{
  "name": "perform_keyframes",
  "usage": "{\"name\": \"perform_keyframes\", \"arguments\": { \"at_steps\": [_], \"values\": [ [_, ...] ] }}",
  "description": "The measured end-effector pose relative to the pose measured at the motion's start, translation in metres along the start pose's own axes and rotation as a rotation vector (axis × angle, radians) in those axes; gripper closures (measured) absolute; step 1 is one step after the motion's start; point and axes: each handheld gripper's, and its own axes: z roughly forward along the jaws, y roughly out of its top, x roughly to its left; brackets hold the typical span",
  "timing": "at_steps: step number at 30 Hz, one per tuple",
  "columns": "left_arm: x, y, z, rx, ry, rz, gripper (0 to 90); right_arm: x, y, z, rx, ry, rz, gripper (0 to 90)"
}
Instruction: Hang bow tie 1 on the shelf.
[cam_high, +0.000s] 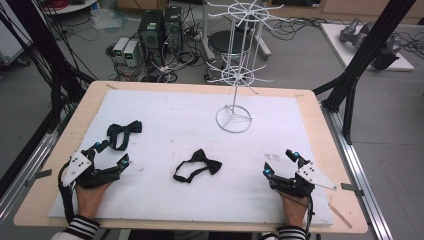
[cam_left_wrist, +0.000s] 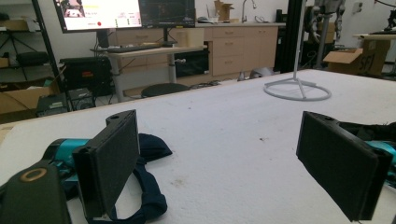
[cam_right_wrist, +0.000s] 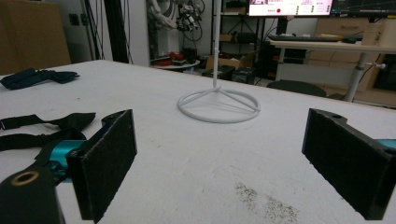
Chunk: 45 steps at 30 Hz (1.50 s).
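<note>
Two black bow ties are seen lying unhung on the white counter (cam_high: 165, 200), one (cam_high: 197, 165) at centre, one (cam_high: 123, 133) at ten o'clock beside the left gripper (cam_high: 111, 152), while both grippers' fingers are spread empty, the right gripper (cam_high: 281, 164) at four o'clock, and the white wire rack (cam_high: 234, 75) at one o'clock is left bare.
</note>
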Motion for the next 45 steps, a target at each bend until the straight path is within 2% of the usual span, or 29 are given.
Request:
{"name": "perform_keyframes", "arguments": {
  "at_steps": [5,9,17,21,23,25,33,37,39,45],
  "values": [
    [0.0,0.0,0.0,-0.002,-0.005,-0.003,13.8,0.001,0.0,-0.001,-0.008,-0.002,0.002,9.5],
    [0.003,0.0,-0.001,-0.003,-0.008,-0.02,13.8,-0.001,0.0,-0.001,-0.011,-0.004,0.017,9.5],
    [0.003,0.0,0.0,-0.008,-0.02,-0.027,13.8,-0.002,-0.001,-0.001,-0.018,-0.006,0.013,9.5],
    [0.005,0.0,0.0,-0.001,-0.028,-0.031,13.8,-0.002,-0.001,-0.001,-0.018,-0.006,0.013,9.5],
    [0.007,0.001,-0.001,0.013,-0.024,-0.017,13.6,-0.001,-0.001,-0.001,-0.017,-0.01,0.012,9.5],
    [0.01,0.003,-0.001,0.013,-0.022,-0.031,12.4,-0.001,-0.001,-0.001,-0.017,-0.01,0.013,9.5],
    [0.019,0.013,-0.004,0.033,-0.04,-0.018,12.1,-0.001,-0.001,-0.002,-0.016,-0.013,0.022,9.5],
    [0.023,0.022,-0.004,0.05,-0.068,0.002,12.1,-0.001,-0.001,-0.001,-0.016,-0.015,0.027,9.5],
    [0.024,0.026,-0.002,0.059,-0.088,-0.008,12.1,-0.001,-0.001,-0.002,-0.016,-0.015,0.024,9.5],
    [0.03,0.04,0.001,0.091,-0.121,0.015,12.0,-0.001,-0.001,-0.002,-0.016,-0.014,0.028,9.5]
  ]
}}
